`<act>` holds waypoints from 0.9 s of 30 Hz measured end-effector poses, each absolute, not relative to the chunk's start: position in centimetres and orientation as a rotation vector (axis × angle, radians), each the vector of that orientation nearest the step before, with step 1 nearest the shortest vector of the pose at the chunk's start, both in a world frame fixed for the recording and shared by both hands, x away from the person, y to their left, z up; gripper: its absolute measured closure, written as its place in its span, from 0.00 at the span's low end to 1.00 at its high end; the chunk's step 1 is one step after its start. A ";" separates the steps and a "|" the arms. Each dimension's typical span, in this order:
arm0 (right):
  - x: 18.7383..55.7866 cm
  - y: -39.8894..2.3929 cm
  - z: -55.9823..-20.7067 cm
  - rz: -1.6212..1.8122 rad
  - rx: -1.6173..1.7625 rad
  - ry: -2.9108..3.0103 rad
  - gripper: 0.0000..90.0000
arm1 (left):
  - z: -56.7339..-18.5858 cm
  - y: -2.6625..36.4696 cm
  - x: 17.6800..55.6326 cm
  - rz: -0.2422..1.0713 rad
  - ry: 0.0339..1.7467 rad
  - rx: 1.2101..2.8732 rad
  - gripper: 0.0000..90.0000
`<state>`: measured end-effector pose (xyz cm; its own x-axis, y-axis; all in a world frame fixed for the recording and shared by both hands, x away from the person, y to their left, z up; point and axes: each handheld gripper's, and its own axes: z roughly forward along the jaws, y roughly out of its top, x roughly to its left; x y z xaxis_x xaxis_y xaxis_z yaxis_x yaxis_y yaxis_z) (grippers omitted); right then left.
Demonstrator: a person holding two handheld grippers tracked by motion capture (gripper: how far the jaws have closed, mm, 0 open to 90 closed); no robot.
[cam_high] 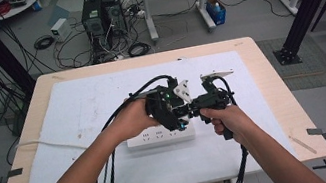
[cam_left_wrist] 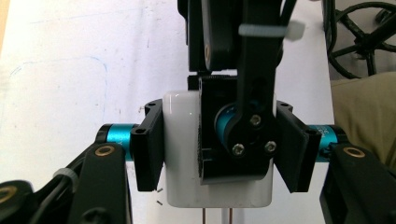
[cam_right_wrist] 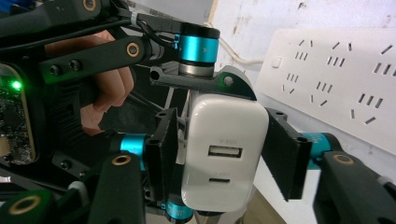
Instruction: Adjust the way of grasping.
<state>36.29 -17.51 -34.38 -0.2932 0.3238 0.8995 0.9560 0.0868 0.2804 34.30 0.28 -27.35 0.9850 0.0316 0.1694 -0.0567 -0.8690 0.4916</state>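
Above the white power strip (cam_high: pixel 160 136) near the table's (cam_high: pixel 279 101) front edge, both grippers meet at a white charger (cam_right_wrist: pixel 225 151). The left gripper (cam_left_wrist: pixel 219 149) looks clenched on it; the right gripper (cam_right_wrist: pixel 224 154) apparently brackets it, its grip unclear.

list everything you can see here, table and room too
charger: 1, white, two ports on its face, between the jaws of both grippers above the table
power strip: 1, white, on the mat under the hands
mat: 1, white, covers the table
table: 1, light wood, centre
computer towers: 2, black, floor beyond the table
loose cables: several, black, floor
left gripper: 1, black and teal, charger between its jaws
right gripper: 1, black and teal, charger between its jaws
hands: 2, each holds a gripper
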 end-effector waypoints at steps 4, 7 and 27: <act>36.3 -17.5 -34.5 -1.248 -1.269 -1.678 0.65 | -27.4 0.2 34.3 0.248 -0.021 2.608 0.47; 36.3 -17.5 -34.5 -1.237 -1.277 -1.661 0.67 | -27.4 0.2 34.2 0.257 -0.022 2.607 0.47; 36.3 -20.8 -32.6 -1.276 -1.428 -2.083 0.69 | -27.0 5.5 36.1 0.178 0.290 2.626 0.25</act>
<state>36.31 -20.78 -32.63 -0.4545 0.5864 0.6705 0.8637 0.1061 0.4927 36.13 5.50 -26.98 0.9689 0.2361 0.0734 0.1725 -0.8581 0.4837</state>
